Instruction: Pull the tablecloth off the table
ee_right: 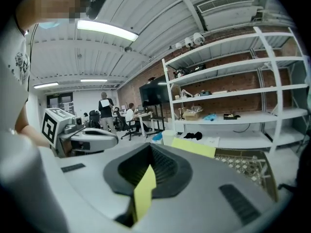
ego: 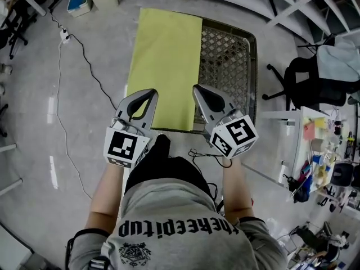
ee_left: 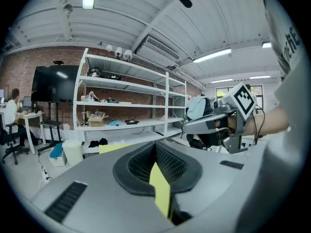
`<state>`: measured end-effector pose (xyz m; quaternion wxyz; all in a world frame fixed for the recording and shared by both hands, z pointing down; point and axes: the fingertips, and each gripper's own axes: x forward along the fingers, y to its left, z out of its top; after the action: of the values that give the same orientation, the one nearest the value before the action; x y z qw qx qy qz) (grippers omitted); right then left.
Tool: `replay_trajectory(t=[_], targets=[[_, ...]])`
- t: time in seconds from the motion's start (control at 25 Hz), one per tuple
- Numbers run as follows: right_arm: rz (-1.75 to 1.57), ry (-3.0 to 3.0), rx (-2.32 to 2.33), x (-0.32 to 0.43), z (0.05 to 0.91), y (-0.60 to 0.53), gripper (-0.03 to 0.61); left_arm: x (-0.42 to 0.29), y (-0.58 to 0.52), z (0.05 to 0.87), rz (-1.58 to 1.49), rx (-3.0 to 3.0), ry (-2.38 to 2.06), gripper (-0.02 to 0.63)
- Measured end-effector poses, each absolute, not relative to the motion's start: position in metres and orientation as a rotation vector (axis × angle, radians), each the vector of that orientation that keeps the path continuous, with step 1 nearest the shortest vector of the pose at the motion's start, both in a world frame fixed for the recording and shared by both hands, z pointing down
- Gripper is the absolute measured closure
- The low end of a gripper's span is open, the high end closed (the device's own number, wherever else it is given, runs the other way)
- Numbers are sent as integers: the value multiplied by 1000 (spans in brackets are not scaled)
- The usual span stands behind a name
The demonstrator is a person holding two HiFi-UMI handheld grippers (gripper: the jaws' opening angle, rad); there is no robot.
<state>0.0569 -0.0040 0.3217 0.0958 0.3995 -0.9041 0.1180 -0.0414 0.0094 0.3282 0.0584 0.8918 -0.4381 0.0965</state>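
Grey concrete floor (ego: pixel 34 122) fills most of the head view, and at 12 o'clock from the person stands the table (ego: pixel 228 61), which has a top of metal mesh. The yellow-green tablecloth (ego: pixel 166 61) lies flat over the left part of this top, from the near edge to the far edge, while the right part, toward 1 o'clock, is bare mesh. The left gripper (ego: pixel 147 94) is over the near left corner of the tablecloth and the right gripper (ego: pixel 199 89) is at its near right corner, both pointing away from the person. In the left gripper view the jaws are pressed together and a thin yellow fold of the tablecloth is pinched in the seam between them. The right gripper view shows the same: jaws closed, with a yellow fold caught between them. So the grasp on both sides looks complete, and I judge that the pull is only partly done. Some mesh is uncovered, but most of the tablecloth rests on the table, and it has to be drawn toward 6 o'clock until the far edge comes off. An office chair (ego: pixel 304 83) stands at 3 o'clock and a power strip (ego: pixel 64 35) lies at 10 o'clock, both well apart from the table. White shelves (ee_left: pixel 126 96) stand before a brick wall behind it.
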Motion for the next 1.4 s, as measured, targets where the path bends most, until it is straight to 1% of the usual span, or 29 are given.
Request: replay_trajectory(t=[0.6,0.92,1.12,1.28,1.32,1.36,1.4], targets=[[450,-2616,1381,61,351,113,568,-65,110,329,342,2718,-1341,599],[501,-2545,1479,60,371,131,566,-94,116,346,396,2676,-1378,598],[535,-2492,1509,50,390,131,565,-109,109,368,429,2650,-1346,597],[580,-2432,1571,47,406,125,551,-118,98,392,452,2626,-1276,595],[598,-2413,1590,46,410,124,547,-121,96,399,457,2615,-1253,579],[615,-2389,1611,47,415,123,544,-123,93,406,462,2602,-1229,531],[628,-2364,1634,48,419,122,538,-125,90,413,471,2590,-1207,503]])
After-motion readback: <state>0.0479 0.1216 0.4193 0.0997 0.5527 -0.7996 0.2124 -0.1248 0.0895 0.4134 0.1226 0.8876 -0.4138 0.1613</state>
